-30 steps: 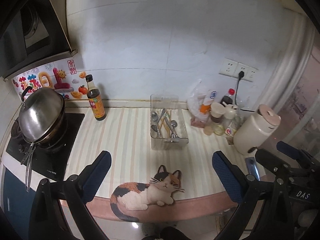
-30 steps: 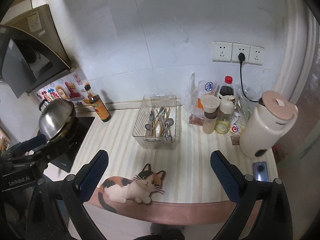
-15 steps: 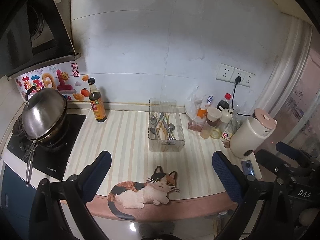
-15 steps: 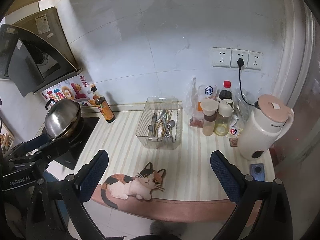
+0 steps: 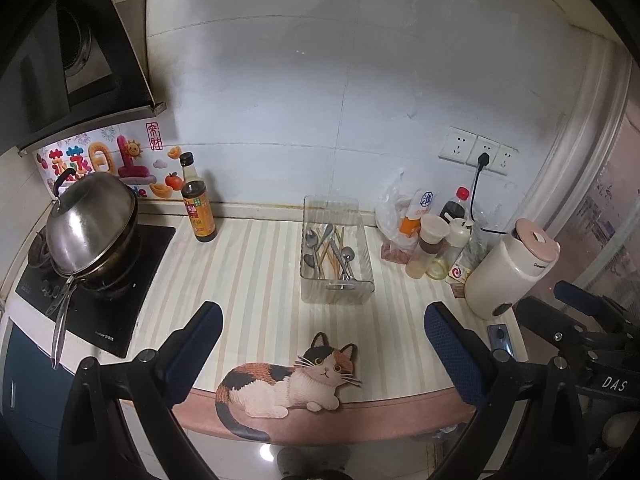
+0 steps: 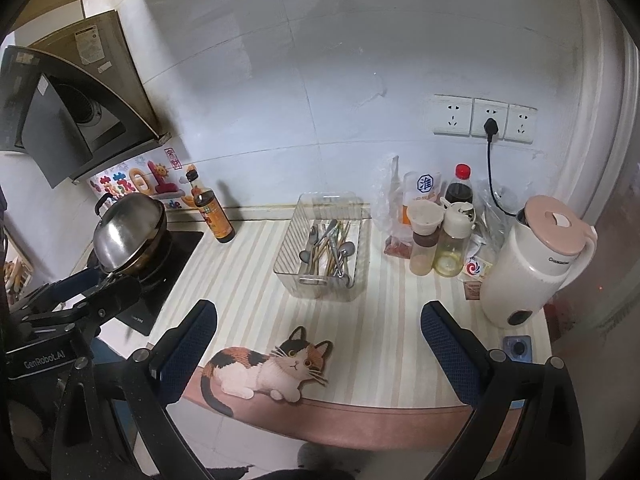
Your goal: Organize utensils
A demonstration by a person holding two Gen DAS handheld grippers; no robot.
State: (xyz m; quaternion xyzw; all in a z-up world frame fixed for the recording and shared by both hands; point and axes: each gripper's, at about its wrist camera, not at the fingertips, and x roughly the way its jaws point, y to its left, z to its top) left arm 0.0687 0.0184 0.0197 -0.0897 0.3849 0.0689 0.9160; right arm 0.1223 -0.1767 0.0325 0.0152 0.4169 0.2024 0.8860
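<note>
A clear plastic bin [image 5: 337, 286] stands on the striped counter mat near the back wall, holding several metal spoons [image 5: 347, 256] and wooden chopsticks [image 5: 330, 252] mixed together. It also shows in the right wrist view [image 6: 320, 280] with spoons [image 6: 346, 249] inside. My left gripper [image 5: 320, 344] is open and empty, held back off the counter's front edge. My right gripper [image 6: 318, 344] is open and empty, also back from the edge. Each gripper shows at the side of the other's view.
A wok with a steel lid [image 5: 90, 224] sits on the stove at left. A soy sauce bottle [image 5: 197, 204] stands by the wall. Condiment bottles [image 5: 434, 248], a pink-lidded kettle [image 5: 512, 268] and a small blue device [image 5: 500, 338] crowd the right. A cat picture [image 5: 292, 384] marks the mat's front.
Both grippers have pulled back and up from the counter; the bin and counter look smaller and farther. Both stay open and empty.
</note>
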